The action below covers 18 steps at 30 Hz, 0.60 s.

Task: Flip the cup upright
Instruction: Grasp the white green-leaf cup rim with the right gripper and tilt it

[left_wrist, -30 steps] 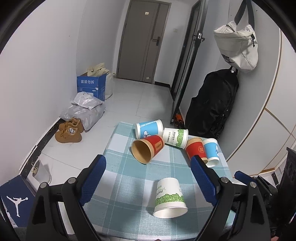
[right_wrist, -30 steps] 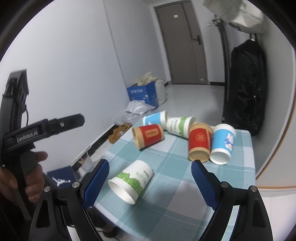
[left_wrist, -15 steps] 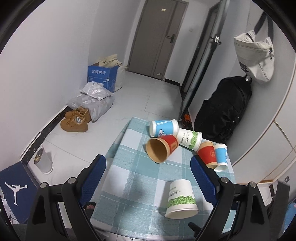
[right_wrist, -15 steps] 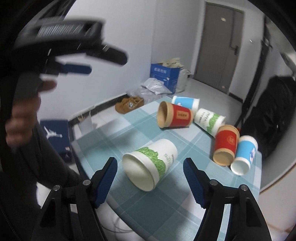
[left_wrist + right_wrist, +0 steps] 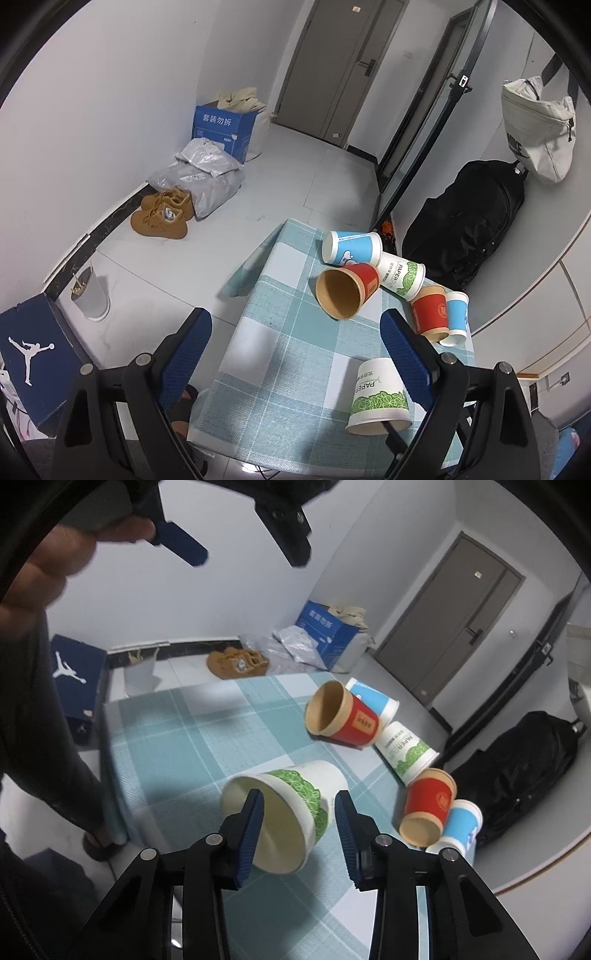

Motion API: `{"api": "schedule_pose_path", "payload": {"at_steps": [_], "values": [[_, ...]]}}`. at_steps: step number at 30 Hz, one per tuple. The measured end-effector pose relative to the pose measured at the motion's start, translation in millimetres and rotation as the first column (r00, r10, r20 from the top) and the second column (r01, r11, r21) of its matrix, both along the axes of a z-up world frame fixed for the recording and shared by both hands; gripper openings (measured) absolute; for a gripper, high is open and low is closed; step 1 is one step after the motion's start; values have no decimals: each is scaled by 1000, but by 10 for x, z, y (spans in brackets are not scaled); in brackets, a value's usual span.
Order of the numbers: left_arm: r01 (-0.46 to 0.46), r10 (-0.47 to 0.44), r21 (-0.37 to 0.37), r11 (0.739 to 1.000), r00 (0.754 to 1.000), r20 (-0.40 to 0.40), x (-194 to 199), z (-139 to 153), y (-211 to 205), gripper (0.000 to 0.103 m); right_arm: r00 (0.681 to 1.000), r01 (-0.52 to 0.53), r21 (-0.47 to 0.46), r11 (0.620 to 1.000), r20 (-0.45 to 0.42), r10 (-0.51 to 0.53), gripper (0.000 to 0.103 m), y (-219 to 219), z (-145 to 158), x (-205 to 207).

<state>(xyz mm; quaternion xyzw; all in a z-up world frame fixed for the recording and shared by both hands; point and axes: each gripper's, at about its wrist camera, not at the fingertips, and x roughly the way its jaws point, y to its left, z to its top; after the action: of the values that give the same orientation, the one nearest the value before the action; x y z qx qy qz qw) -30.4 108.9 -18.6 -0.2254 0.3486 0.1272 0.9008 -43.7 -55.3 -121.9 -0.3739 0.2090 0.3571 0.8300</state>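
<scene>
A white paper cup with green leaves lies on its side on the checked tablecloth, mouth toward the right wrist camera. My right gripper straddles its rim: one finger is inside the mouth, the other outside the wall, with a gap still showing. The same cup shows in the left wrist view, near the table's front right. My left gripper is open and empty, held high above the table; it also shows at the top of the right wrist view.
Several other cups lie tipped at the far side: a red one with open mouth, a blue one, a green-leaf one, a red one and a blue one. A black backpack stands beyond the table.
My right gripper has moved in onto the green-leaf cup and narrowed, one finger now inside its mouth. My left gripper has risen and drawn back from the table.
</scene>
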Motion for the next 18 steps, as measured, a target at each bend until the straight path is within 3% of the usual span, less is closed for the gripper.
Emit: {"api": "schedule_pose_path", "payload": {"at_steps": [4, 18], "values": [[4, -4, -2, 1000, 1000, -12, 22, -20, -4, 90, 1000, -5, -40, 999, 29, 6, 21, 64, -62, 29], [28, -28, -23, 999, 999, -17, 28, -33, 21, 90, 995, 38, -49, 998, 95, -34, 3, 61, -56, 48]]}}
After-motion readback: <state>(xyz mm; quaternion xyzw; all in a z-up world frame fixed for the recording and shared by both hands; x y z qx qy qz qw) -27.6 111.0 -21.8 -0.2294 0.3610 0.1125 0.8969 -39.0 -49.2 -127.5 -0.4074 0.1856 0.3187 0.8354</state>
